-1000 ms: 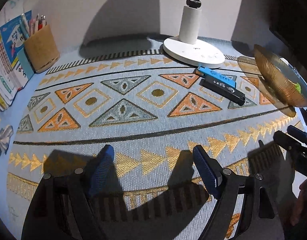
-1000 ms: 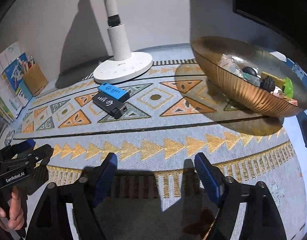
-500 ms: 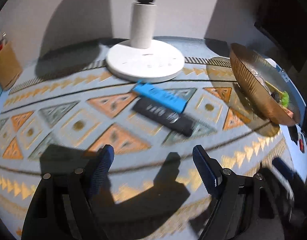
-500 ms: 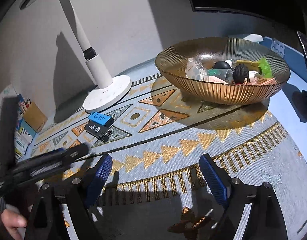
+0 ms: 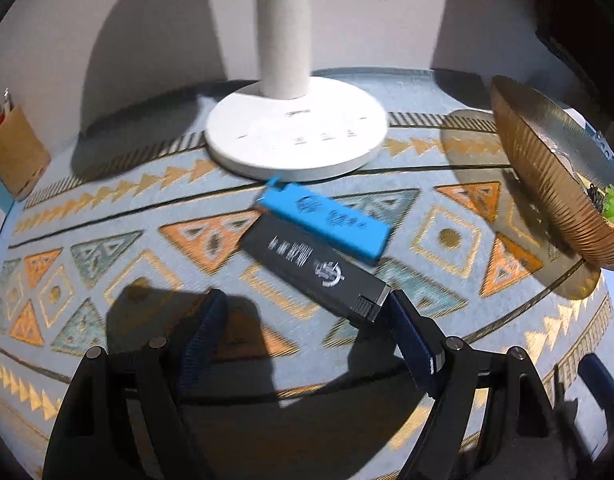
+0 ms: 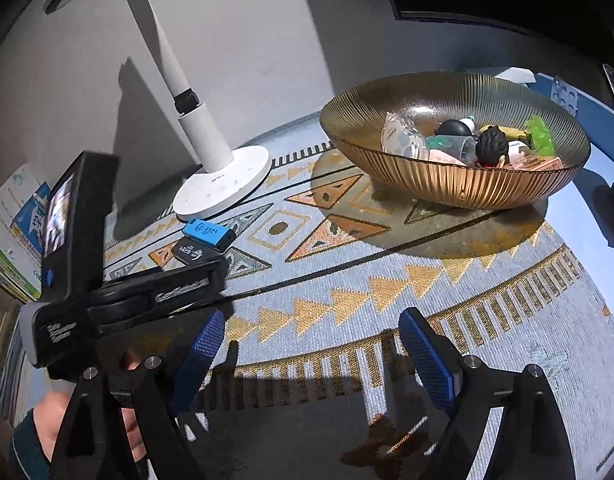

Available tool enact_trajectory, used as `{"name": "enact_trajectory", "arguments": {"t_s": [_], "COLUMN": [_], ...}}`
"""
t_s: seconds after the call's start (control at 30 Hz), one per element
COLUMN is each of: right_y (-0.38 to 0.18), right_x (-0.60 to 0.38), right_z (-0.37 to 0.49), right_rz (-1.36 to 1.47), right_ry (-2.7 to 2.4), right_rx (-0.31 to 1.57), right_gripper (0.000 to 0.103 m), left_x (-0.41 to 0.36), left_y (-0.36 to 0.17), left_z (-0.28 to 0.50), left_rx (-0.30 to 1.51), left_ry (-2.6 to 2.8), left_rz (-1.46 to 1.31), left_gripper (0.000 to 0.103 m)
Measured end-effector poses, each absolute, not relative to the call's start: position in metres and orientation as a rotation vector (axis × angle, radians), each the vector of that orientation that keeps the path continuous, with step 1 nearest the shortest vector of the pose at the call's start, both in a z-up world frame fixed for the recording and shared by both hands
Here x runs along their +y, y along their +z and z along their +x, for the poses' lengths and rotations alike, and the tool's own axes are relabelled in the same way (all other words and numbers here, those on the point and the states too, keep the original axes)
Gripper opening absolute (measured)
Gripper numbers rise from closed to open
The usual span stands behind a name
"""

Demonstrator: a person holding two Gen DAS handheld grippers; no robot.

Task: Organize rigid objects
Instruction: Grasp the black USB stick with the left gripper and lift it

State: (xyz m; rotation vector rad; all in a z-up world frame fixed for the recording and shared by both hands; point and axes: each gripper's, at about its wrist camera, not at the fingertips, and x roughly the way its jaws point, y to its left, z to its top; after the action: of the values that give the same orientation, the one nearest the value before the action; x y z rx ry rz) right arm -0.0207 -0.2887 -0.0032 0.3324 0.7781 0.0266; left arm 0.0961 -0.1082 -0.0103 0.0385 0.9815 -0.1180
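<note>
A black stick-shaped device (image 5: 315, 268) and a blue one (image 5: 327, 216) lie side by side on the patterned mat, just in front of the lamp base. My left gripper (image 5: 307, 340) is open and empty, and the black stick's near end lies close to its right fingertip (image 5: 407, 332). The right wrist view shows the left gripper (image 6: 211, 276) reaching over the black stick (image 6: 195, 252) and blue stick (image 6: 209, 234). My right gripper (image 6: 313, 340) stands open over bare mat with nothing between its fingers. A ribbed gold bowl (image 6: 455, 188) holding several small items stands at the right.
The white lamp base (image 5: 297, 136) and its post stand behind the sticks, by the wall. A brown pencil holder (image 5: 15, 160) and books (image 6: 15, 216) sit at the far left. A hand (image 6: 47, 432) holds the left gripper's handle. The gold bowl (image 5: 547, 184) is at right.
My left gripper has moved right and forward until the two sticks lie just ahead of its fingers. The right gripper has rolled and its jaws stand slightly wider; the left gripper now crosses its view.
</note>
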Motion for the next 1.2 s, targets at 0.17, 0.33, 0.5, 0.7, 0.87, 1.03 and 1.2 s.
{"name": "enact_trajectory", "arguments": {"t_s": [0.17,0.33,0.5,0.7,0.87,1.03,1.2], "right_y": [-0.006,-0.013,0.002,0.001,-0.005,-0.010,-0.017], "right_x": [-0.290,-0.281,-0.263,-0.236,-0.226,-0.211,-0.189], "right_z": [-0.018,0.004,0.051,0.093,0.115,0.131,0.137], "right_rz": [0.342,0.313,0.190,-0.037,-0.089,-0.148,-0.228], "right_ry": [0.024,0.125,0.242,0.356,0.422,0.443,0.454], "right_rx": [0.794,0.915,0.975,0.927,0.915,0.909,0.908], "right_gripper": [0.088,0.088,0.088,0.069,0.068,0.060,0.038], "left_x": [-0.066,-0.029,-0.033,-0.067,-0.069,-0.064,-0.055], "left_y": [-0.010,-0.005,-0.002,-0.007,-0.010,-0.010,-0.009], "left_z": [0.092,0.088,0.093,0.119,0.131,0.134,0.136], "left_rx": [0.990,0.982,0.987,1.004,0.989,0.972,0.976], "left_ry": [-0.062,-0.054,-0.169,-0.265,-0.244,-0.231,-0.248], "left_rz": [0.005,-0.042,-0.093,-0.081,-0.060,-0.010,-0.019], "left_gripper": [0.080,0.080,0.080,0.079,0.071,0.051,0.045]}}
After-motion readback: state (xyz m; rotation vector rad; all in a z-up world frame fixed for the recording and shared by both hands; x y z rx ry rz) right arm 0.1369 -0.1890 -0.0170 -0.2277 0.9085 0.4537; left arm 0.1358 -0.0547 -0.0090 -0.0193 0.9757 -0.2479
